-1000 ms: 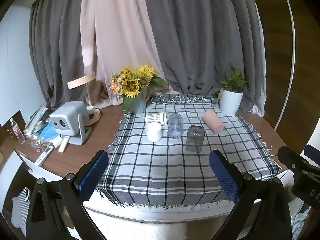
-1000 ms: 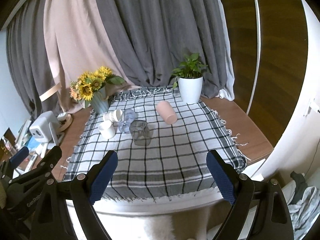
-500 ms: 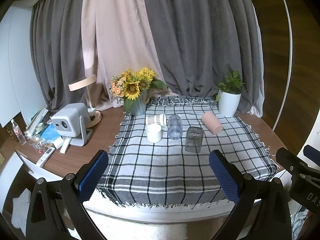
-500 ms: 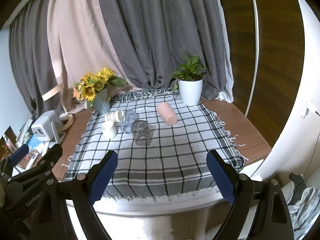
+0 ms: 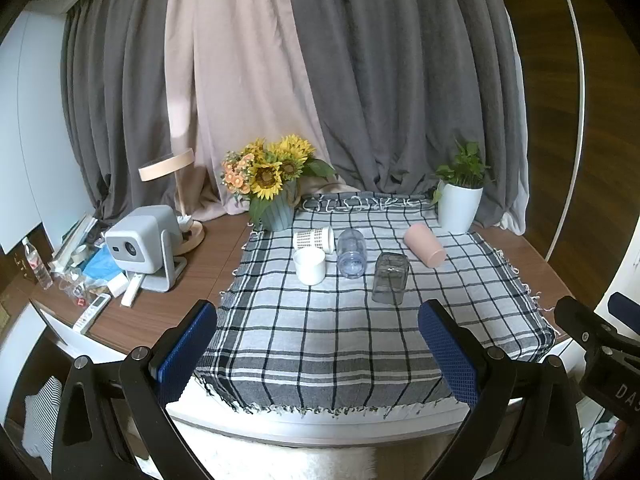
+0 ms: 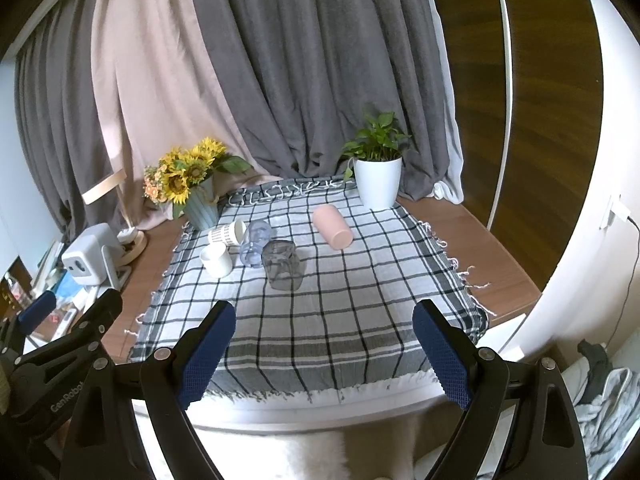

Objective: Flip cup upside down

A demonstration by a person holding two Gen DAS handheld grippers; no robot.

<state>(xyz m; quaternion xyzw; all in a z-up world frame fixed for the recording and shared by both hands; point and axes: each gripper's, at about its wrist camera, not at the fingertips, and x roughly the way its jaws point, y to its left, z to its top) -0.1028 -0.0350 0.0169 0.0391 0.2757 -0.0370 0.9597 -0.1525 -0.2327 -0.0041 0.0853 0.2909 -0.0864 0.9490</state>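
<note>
While both jaws gape, the white cup (image 5: 309, 266) stands well beyond.

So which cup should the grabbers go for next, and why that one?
Probably move the left gripper forward toward the white cup. It is the only cup standing mouth up; the grey glass already looks upside down, the others lie on their sides. Both grippers are open, empty and short of the cups.

surface: wooden table (image 5: 208, 264) | directly on it: checked cloth (image 5: 352, 336), projector (image 5: 140, 246), lamp (image 5: 172, 168), remote (image 5: 93, 312)
</note>
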